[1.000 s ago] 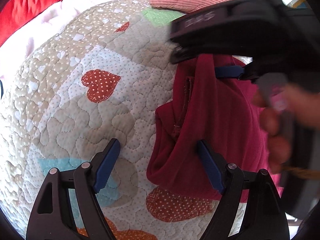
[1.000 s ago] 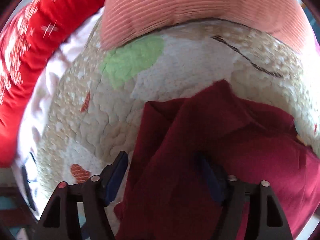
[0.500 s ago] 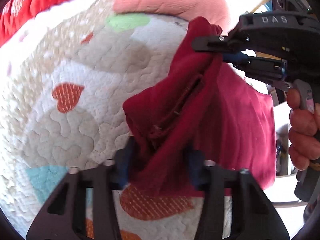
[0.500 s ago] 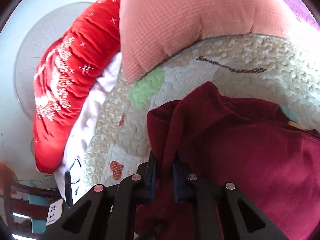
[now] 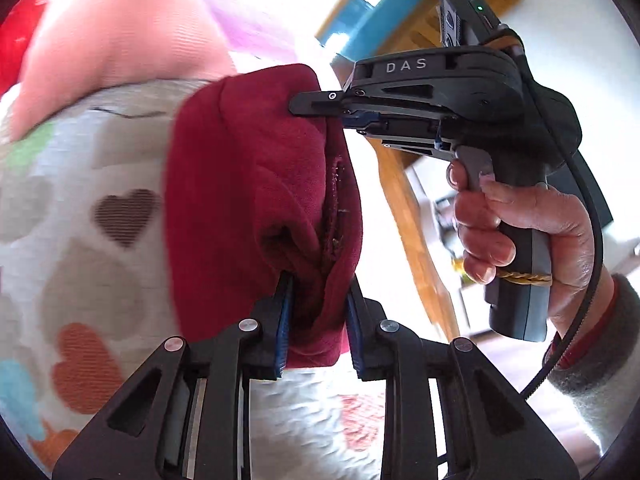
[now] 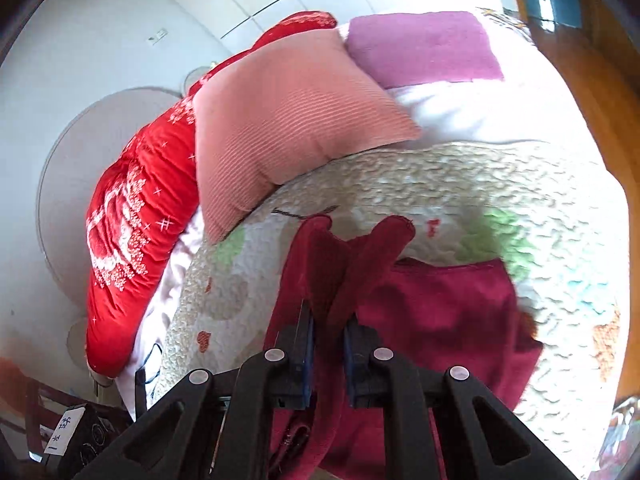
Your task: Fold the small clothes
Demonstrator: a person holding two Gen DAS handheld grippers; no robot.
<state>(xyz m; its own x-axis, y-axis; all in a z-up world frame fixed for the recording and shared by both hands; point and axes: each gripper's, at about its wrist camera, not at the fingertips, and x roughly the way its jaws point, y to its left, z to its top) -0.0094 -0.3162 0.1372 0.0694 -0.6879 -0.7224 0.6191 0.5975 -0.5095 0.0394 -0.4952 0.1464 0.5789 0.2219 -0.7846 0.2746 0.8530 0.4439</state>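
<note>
A small dark red garment hangs lifted above the heart-patterned quilt. My left gripper is shut on its lower bunched edge. My right gripper, seen from the side in the left wrist view, is shut on the garment's upper edge. In the right wrist view the right gripper pinches a fold of the red garment, whose lower part rests on the quilt.
A pink ribbed pillow, a red embroidered cushion and a purple cushion lie at the far side of the bed. A wooden bed frame runs along the right. A hand holds the right gripper's handle.
Both grippers closed on the red garment and lifted it up off the quilt. The cameras tilted upward, so the room and pillows came into view.
</note>
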